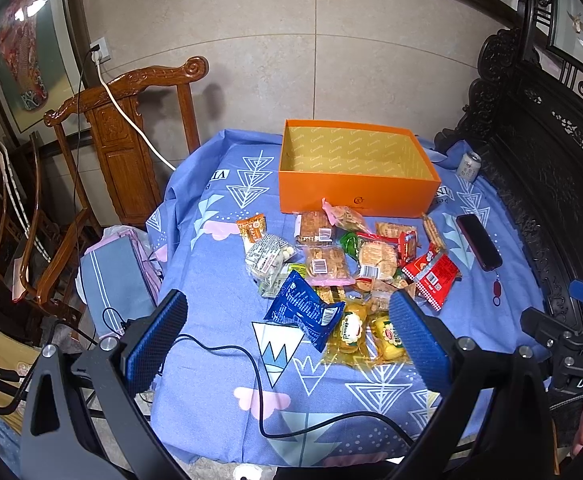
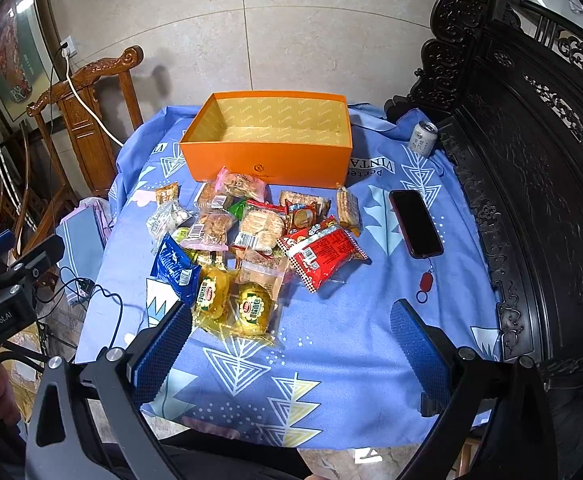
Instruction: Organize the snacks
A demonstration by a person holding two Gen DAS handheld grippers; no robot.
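Meanwhile both grippers, left point(image 1: 287, 328) and right point(image 2: 291, 336), hover with fingers wide above the snacks point(image 2: 251, 232) heaped just before the orange box point(image 2: 267, 160)

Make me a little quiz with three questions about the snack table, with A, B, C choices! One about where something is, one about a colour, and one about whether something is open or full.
1. Where is the phone?
A. Inside the box
B. On the cloth, right of the snack pile
C. On the chair

2. What colour is the box?
A. Orange
B. Green
C. White

3. What is in the box now?
A. All the snacks
B. The can
C. Nothing that shows

Answers:
1. B: it lies flat on the blue cloth, apart from the snack pile.
2. A: its outer walls are orange.
3. C: its inside looks bare, and the snacks lie in front of it. Both the left gripper and the right gripper have their jaws wide apart, holding nothing.
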